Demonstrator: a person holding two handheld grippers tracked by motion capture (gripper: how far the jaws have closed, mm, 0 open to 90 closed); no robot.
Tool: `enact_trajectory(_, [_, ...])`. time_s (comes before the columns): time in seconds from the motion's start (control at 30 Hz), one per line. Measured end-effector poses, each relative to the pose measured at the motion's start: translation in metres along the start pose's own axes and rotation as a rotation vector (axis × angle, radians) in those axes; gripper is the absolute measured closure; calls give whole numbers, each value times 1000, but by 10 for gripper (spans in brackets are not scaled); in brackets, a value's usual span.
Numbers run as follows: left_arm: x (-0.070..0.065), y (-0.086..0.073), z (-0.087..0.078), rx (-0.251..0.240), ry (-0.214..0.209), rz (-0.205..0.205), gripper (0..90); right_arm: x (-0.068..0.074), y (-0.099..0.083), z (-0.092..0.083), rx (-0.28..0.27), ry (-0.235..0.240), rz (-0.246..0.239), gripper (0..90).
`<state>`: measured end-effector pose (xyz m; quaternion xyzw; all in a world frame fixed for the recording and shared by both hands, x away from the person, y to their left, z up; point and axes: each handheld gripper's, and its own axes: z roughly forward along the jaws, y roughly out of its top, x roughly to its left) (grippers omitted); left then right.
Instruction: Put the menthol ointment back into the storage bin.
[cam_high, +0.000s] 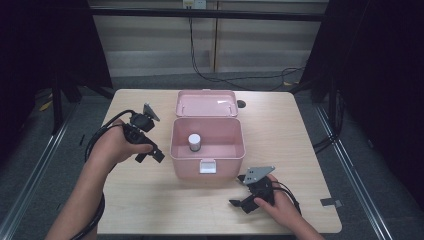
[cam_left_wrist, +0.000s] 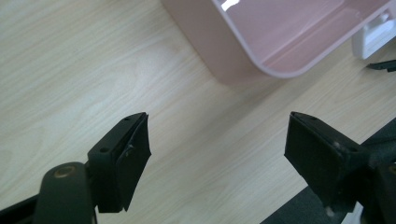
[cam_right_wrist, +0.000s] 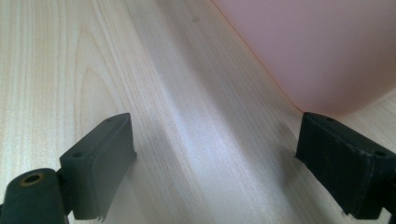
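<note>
Both hand-held grippers, left (cam_high: 150, 156) and right (cam_high: 239, 203), gape empty; pink box (cam_high: 207, 167) hides the jar's (cam_high: 194, 142) base.

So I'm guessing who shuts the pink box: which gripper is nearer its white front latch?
Right. The right gripper sits just beside and in front of the white latch; the left gripper hangs off the pink box's left wall, farther away.

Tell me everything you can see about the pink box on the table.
The pink box looks like smooth plastic, rectangular with rounded corners. It stands upright near the middle of the wooden table, open, its lid swung back behind it. A white latch sits on the front wall. Inside stands a small white-capped container. Neither gripper touches the box.
</note>
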<state>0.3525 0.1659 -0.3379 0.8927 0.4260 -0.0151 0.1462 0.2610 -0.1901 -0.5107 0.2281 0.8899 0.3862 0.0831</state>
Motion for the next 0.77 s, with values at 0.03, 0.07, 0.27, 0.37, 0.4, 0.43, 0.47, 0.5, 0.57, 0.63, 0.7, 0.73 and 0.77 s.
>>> enact_trajectory(0.03, [3, -5, 3, -1, -1, -3, 219, 0, 0, 0, 0, 0, 0, 107])
enact_trajectory(0.07, [3, -5, 3, -1, -1, -3, 220, 0, 0, 0, 0, 0, 0, 107])
enact_trajectory(0.27, [8, -22, 18, -13, -13, -20, 220, 0, 0, 0, -1, -1, 0, 107])
enact_trajectory(0.37, [11, -29, 28, -11, -23, -30, 220, 0, 0, 0, 1, 1, 2, 107])
enact_trajectory(0.4, [11, -31, 31, -14, -25, -34, 220, 0, 0, 0, 1, 1, 3, 107])
enact_trajectory(0.43, [12, -33, 35, -13, -24, -30, 220, 0, 0, 0, 1, 1, 3, 107])
enact_trajectory(0.47, [13, -34, 38, -16, -28, -31, 220, 0, 0, 0, 1, 1, 3, 107])
enact_trajectory(0.5, [13, -36, 41, -23, -29, -36, 220, 0, 0, 0, 2, 1, 3, 107])
enact_trajectory(0.57, [12, -39, 45, -27, -34, -34, 220, 0, 0, 0, 2, 1, 4, 107])
enact_trajectory(0.63, [12, -42, 49, -34, -41, -38, 220, 0, 0, 0, 1, 1, 2, 107])
enact_trajectory(0.7, [12, -44, 52, -44, -43, -36, 220, 0, 0, 0, 1, 1, 3, 107])
enact_trajectory(0.73, [11, -45, 53, -41, -40, -40, 220, 0, 0, 0, 2, 1, 3, 107])
enact_trajectory(0.77, [11, -45, 53, -41, -40, -40, 221, 0, 0, 0, 3, 1, 5, 107])
